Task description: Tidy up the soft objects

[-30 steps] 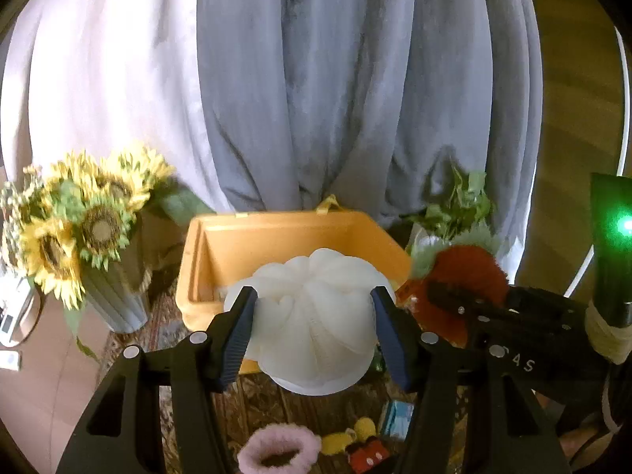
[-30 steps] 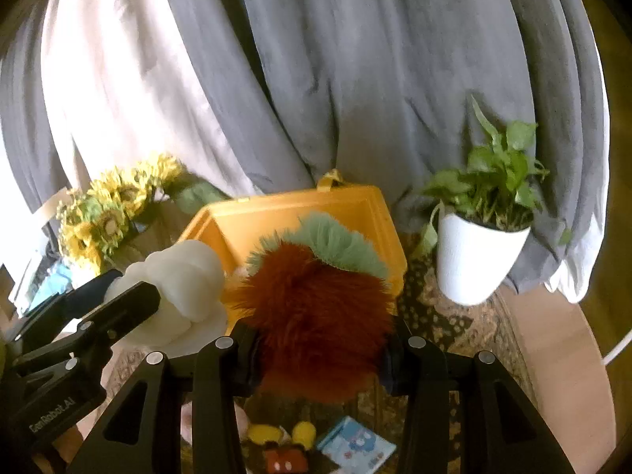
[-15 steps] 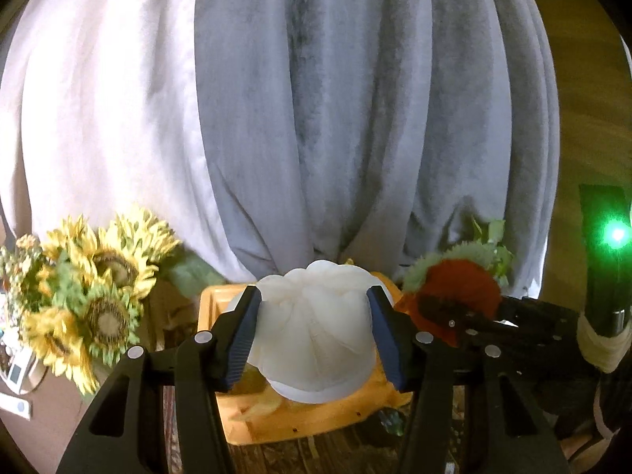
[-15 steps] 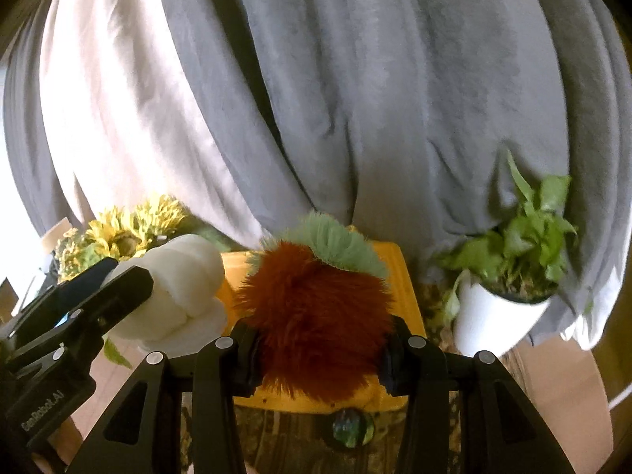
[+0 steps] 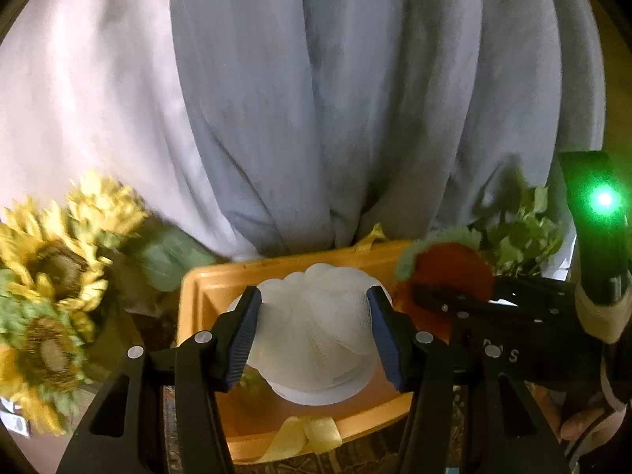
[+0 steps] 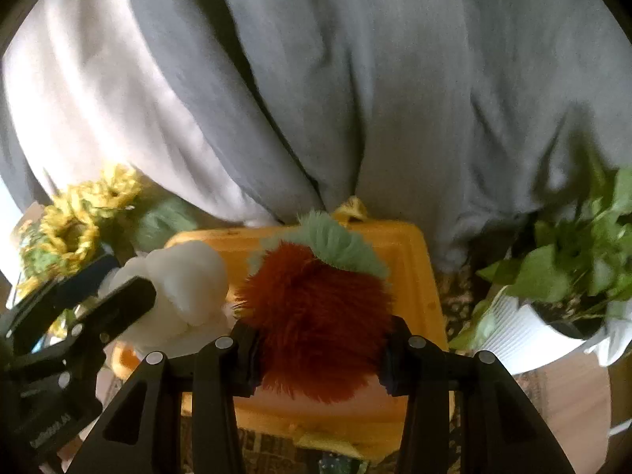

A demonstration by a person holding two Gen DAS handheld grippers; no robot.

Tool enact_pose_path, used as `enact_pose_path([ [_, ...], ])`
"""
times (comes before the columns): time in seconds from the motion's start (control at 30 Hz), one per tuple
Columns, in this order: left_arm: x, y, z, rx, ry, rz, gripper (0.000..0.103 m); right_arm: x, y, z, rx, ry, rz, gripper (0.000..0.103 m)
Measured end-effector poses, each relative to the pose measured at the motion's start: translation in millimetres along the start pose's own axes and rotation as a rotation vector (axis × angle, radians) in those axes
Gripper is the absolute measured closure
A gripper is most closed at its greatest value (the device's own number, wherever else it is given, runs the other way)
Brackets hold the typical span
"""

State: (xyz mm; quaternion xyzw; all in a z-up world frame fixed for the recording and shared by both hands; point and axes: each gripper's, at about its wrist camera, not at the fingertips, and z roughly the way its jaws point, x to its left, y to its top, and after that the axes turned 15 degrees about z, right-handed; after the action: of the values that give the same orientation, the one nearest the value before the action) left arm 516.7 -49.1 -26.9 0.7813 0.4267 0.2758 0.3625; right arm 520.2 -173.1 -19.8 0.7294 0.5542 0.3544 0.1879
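Grippers both loaded. Left gripper (image 5: 314, 331) is closed onto a white mesh bath pouf (image 5: 316, 316), its blue-padded fingers (image 5: 243, 337) pressing the pouf's two flanks; the pouf bulges out above and below the pads. It is held over the orange bin (image 5: 205, 288), whose interior and near rim with a yellow ribbon handle (image 5: 304, 434) show beneath it.

Right gripper (image 6: 318, 349) is closed onto a rust-red furry plush (image 6: 316, 316) topped with a pale green tuft (image 6: 339, 245). The fingers are sunk into the fur on either side. This plush also hangs over the bin (image 6: 418, 276), toward its right portion. In the right wrist view the pouf (image 6: 185, 284) sits just left of the plush, the two nearly touching; contact cannot be confirmed.

Surroundings: sunflowers (image 5: 51, 268) stand left of the bin, blurred. A leafy plant in a white ribbed pot (image 6: 517, 335) stands right of it. Grey and white draped cloth (image 6: 355, 98) fills the background behind the bin. A patterned rug (image 6: 454, 296) lies under the bin and pot. A green indicator light (image 5: 604, 199) glows on the right unit as seen from the left camera.
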Motion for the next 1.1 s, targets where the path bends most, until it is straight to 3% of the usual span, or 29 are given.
enact_pose_path([
  [0.23,3.0,-3.0,37.5,0.075,-0.001,0.007,0.045,-15.4,8.7,42.7,0.132,-0.019,0.030,0.055],
  [0.37,6.6,-4.8,53.0,0.135,-0.009,-0.013,0.035,-17.0,10.1,57.7,0.192,-0.045,0.029,0.035],
  [0.53,5.0,-1.5,46.9,0.129,0.045,0.005,0.027,-26.0,13.5,61.7,0.216,-0.047,0.086,0.030],
  [0.73,3.9,0.3,29.3,0.128,0.133,0.016,0.027,-17.8,11.6,38.1,0.117,-0.083,0.048,0.030],
  [1.1,-1.9,-4.7,-7.3,0.116,0.149,-0.023,0.027,-4.2,8.5,-14.1,-0.017,-0.093,-0.023,0.030],
])
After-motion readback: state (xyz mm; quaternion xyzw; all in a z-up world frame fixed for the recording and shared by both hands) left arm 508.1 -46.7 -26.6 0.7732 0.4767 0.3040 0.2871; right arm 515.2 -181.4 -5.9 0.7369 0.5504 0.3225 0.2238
